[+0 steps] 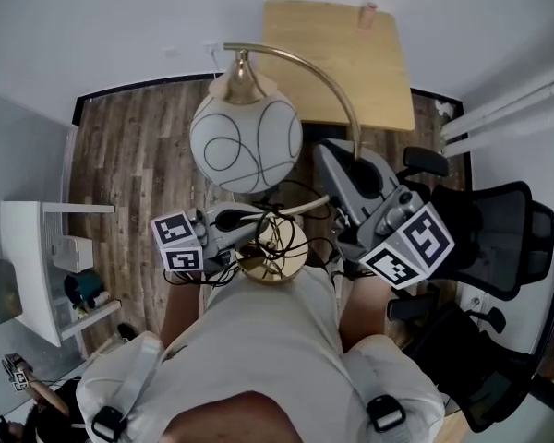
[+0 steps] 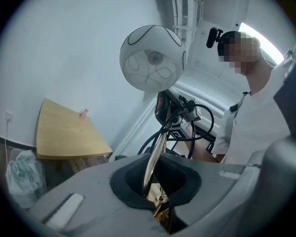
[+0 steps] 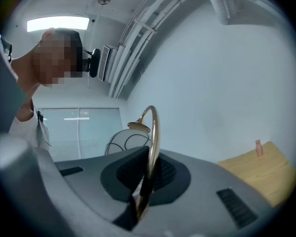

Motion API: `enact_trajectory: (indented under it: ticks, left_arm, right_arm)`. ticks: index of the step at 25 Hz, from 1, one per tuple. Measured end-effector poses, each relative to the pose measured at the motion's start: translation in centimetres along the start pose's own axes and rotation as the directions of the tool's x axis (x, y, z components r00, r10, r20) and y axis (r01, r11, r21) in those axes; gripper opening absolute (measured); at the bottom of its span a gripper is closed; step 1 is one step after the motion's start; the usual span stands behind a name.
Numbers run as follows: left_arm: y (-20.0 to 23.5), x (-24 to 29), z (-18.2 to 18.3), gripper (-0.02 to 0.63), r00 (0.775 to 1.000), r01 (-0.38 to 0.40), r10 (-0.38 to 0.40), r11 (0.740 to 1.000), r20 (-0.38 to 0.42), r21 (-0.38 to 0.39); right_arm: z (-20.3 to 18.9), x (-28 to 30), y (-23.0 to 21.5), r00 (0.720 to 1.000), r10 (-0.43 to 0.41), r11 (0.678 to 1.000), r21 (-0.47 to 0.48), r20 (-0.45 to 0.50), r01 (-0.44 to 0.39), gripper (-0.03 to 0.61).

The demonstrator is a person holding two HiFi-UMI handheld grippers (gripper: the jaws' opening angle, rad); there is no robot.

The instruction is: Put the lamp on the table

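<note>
Both tongs are clamped shut on the thin brass stem (image 3: 154,132) of the lamp (image 1: 246,144): the left tongs (image 2: 158,209) pinch it low down, close to the round brass base (image 1: 275,247), and the right tongs (image 3: 139,204) grab it further up the arch. So the lamp's held in the air right in front of the person, with its white globe shade over the wood floor (image 1: 134,155). The wooden tabletop (image 1: 383,72) is on the far side by the wall, with a small pink thing (image 1: 367,14) at its far edge.
</note>
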State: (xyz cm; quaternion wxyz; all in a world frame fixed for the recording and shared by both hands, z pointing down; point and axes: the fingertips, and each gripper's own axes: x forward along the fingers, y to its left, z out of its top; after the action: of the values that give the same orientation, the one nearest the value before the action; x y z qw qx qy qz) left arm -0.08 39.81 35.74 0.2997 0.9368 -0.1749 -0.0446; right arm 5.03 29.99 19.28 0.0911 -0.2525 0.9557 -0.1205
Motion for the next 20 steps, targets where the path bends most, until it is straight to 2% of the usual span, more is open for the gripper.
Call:
enact_trajectory:
  ticks: [14, 20]
  left_arm:
    - [4.5, 4.4, 3.5, 0.009, 0.997, -0.064, 0.065, 0.998, 0.05, -0.02]
    - [9.5, 5.4, 5.0, 0.009, 0.996, -0.074, 0.076, 0.996, 0.048, -0.045]
  right_arm:
    - [1.9, 2.9, -6.6, 0.995, 0.1, 0.994, 0.034, -0.013, -0.099, -0.002]
    - [0.8, 6.3, -11.3, 0.995, 0.097, 0.994, 0.052, -0.029, -0.095, -0.002]
